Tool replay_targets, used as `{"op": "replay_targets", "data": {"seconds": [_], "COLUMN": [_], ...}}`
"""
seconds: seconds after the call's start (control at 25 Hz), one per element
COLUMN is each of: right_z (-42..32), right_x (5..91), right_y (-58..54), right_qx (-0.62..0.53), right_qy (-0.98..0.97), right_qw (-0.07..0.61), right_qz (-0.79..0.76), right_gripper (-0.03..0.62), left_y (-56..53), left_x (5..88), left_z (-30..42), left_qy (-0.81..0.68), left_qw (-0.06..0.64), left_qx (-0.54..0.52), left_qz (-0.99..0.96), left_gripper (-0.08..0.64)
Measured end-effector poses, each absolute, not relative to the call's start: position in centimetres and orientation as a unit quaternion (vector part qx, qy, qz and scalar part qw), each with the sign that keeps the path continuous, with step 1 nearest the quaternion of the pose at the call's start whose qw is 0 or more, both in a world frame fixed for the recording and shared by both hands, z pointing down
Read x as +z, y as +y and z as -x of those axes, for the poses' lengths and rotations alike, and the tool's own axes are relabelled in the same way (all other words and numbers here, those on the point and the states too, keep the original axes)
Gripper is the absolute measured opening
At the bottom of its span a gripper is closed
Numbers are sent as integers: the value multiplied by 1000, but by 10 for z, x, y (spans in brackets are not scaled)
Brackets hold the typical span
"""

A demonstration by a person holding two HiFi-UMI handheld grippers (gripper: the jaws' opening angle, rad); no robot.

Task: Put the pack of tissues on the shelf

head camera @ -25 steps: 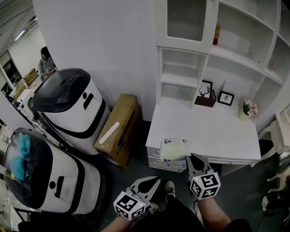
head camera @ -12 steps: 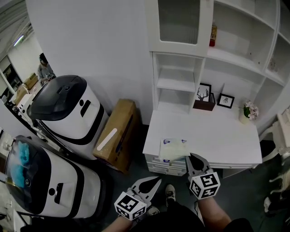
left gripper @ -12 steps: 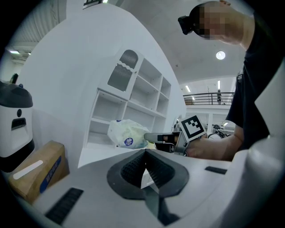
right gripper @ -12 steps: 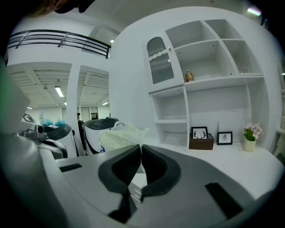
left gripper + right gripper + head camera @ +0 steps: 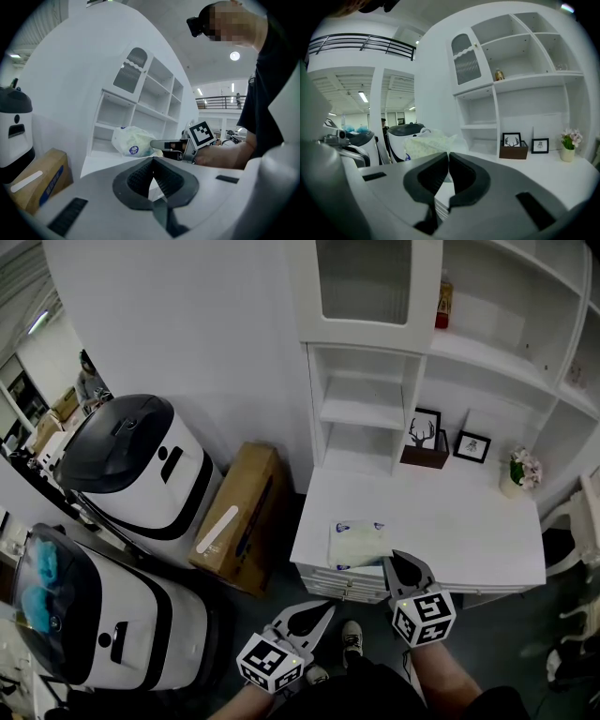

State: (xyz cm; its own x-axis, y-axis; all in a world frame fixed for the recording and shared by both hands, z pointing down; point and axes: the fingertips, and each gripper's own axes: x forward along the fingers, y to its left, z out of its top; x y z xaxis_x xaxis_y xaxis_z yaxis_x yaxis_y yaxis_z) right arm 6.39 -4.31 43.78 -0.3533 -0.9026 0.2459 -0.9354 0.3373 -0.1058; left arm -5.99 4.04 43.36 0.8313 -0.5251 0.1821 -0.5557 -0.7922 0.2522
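Head view shows the shelf (image 5: 361, 413) at upper middle, well apart from your pack of tissues (image 5: 359, 543) (low middle, over the desk (image 5: 450, 521) edge). Your right gripper (image 5: 394, 564) pinches only its thin edge, so it could slip out. Your left gripper (image 5: 317, 615) is closed on nothing. How much wrap the pinch has is hard to see.

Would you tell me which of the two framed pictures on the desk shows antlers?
The left, larger framed picture, standing behind the brown box; the smaller one to its right shows something too small to tell.
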Motion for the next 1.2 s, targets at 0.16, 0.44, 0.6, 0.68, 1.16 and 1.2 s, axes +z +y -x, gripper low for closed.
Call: {"op": "replay_targets", "data": {"seconds": [0.16, 0.44, 0.6, 0.68, 1.16, 1.2], "right_z": [-71, -86, -96, -102, -120, -119], "right_x": [440, 447, 452, 454, 462, 462], "right_y": [-59, -91, -110, -119, -172, -174], "right_qx": [117, 124, 127, 130, 130, 131], "right_qy": [-818, -820, -822, -822, -831, -833], "right_qw": [73, 72, 73, 73, 77, 77], "right_qz": [-559, -554, -551, -550, -535, -532], "right_gripper": [8, 8, 8, 8, 8, 8], "left_y": [27, 0, -19, -28, -75, -77], "left_x": [435, 440, 443, 444, 442, 442], "left_z": [50, 35, 24, 18, 0, 1], "left_qy": [-290, -300, -304, -306, -331, -335], "left_qw": [151, 158, 160, 161, 154, 153], "left_qx": [54, 58, 58, 59, 56, 56], "left_qz": [-943, -939, -937, -937, -929, -928], "left_gripper": [5, 5, 5, 4, 5, 5]}}
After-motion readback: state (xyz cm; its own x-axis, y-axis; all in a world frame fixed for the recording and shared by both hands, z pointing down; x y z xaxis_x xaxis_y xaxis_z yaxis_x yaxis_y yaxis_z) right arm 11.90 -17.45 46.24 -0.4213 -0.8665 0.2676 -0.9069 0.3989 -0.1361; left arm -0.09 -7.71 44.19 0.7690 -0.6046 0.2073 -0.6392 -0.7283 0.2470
